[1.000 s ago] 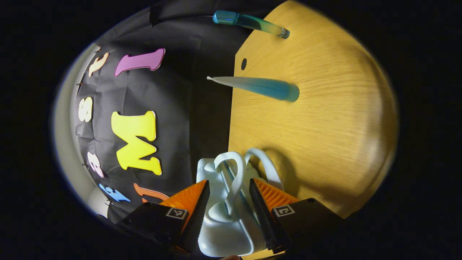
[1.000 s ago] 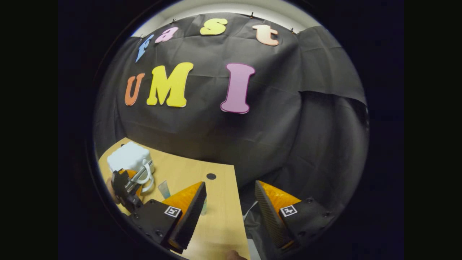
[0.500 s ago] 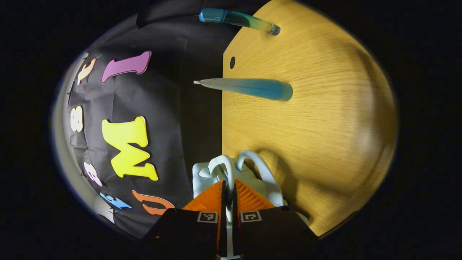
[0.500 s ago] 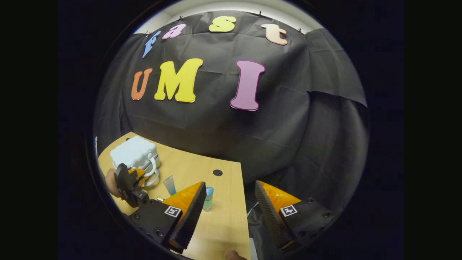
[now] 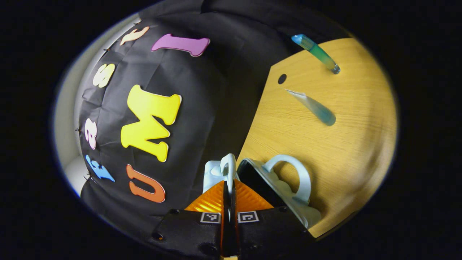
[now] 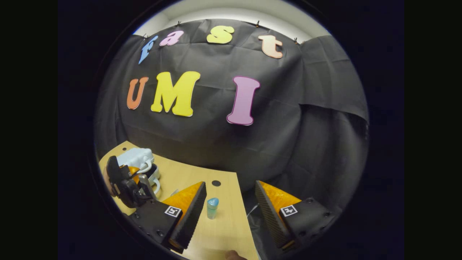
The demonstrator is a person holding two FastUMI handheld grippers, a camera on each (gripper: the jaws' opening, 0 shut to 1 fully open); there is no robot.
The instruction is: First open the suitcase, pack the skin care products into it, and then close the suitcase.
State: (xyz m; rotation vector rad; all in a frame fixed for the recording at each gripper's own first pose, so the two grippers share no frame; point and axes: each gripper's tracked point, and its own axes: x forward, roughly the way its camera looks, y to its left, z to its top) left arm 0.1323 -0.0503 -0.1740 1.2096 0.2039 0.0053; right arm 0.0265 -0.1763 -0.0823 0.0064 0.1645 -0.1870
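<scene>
- Desk [image 5: 346, 144]: wooden top carrying every item of the task; in the left gripper view it takes up the 1 to 5 o'clock sector.
- Suitcase [image 5: 279, 187]: small white case at about 6 o'clock in the left gripper view, partly open. The two shells stand apart with a dark gap between them. One shell rests on the desk with its own loop handle [image 5: 288, 169] free. Judgement: the opening step is under way, not finished.
- Left gripper [image 5: 229, 191]: jaws closed tight on the other white handle [image 5: 229, 167], which belongs to the raised shell. In the right gripper view the same gripper shows at about 8 o'clock, at the case.
- Right gripper [image 6: 231, 202]: jaws wide apart, nothing between them, held above the desk edge well clear of the case.
- Tube [image 5: 314, 107]: blue-tinted squeeze tube lying on the desk at about 2 o'clock in the left gripper view, well apart from the case. Not packed.
- Bottle [image 5: 317, 53]: slim blue-capped bottle at about 1 o'clock, near the far desk edge, beyond the tube. Not packed.
- Outstanding, by judgement: lay the lid fully open, load both skin care items, close the case. Roughly the first third is in progress.
</scene>
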